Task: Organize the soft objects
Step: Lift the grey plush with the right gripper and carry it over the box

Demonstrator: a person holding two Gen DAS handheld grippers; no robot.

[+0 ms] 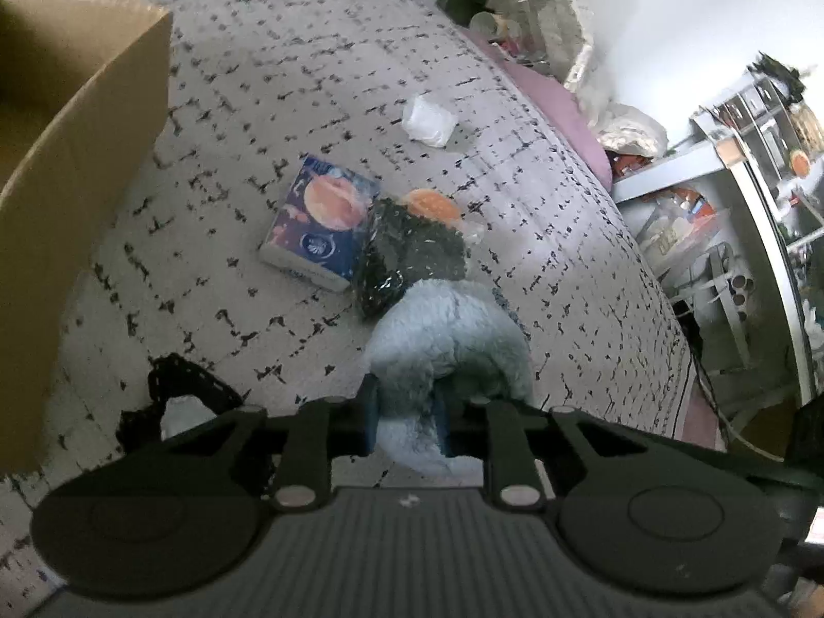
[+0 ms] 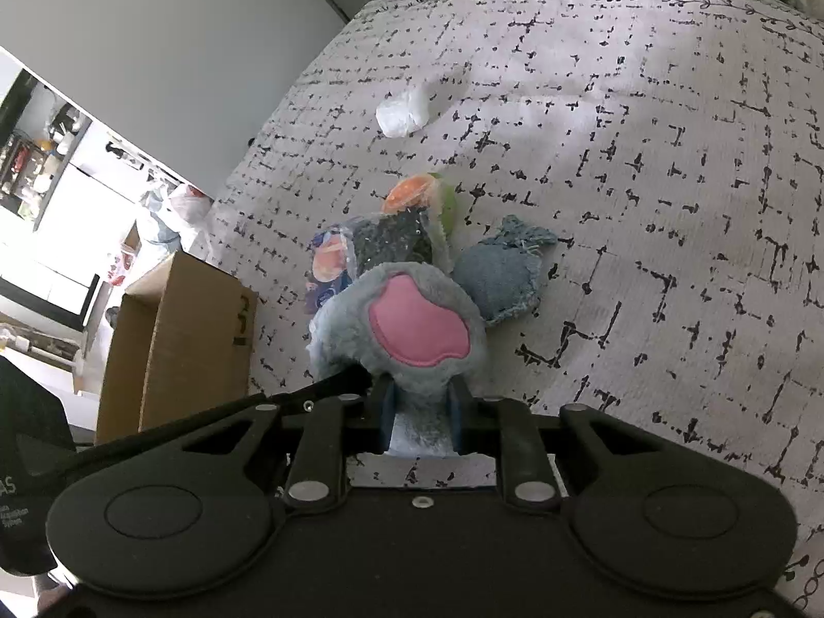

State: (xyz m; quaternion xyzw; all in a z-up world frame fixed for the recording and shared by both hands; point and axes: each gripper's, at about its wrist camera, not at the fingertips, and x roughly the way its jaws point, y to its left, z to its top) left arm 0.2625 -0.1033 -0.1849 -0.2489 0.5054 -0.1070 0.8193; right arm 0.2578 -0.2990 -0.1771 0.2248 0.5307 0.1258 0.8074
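A grey-blue plush toy with a pink patch is pinched from both sides above the patterned bedspread. My left gripper is shut on its fluffy back. My right gripper is shut on its front, below the pink patch. Just beyond the plush lie a black speckled packet with an orange-and-green item behind it, a dark-blue tissue pack, and a denim pouch. A crumpled white tissue lies farther off.
An open cardboard box stands on the bed to the left; it also shows in the right wrist view. A black lace piece lies near the left gripper. Cluttered shelves and a pink sheet edge lie beyond the bed.
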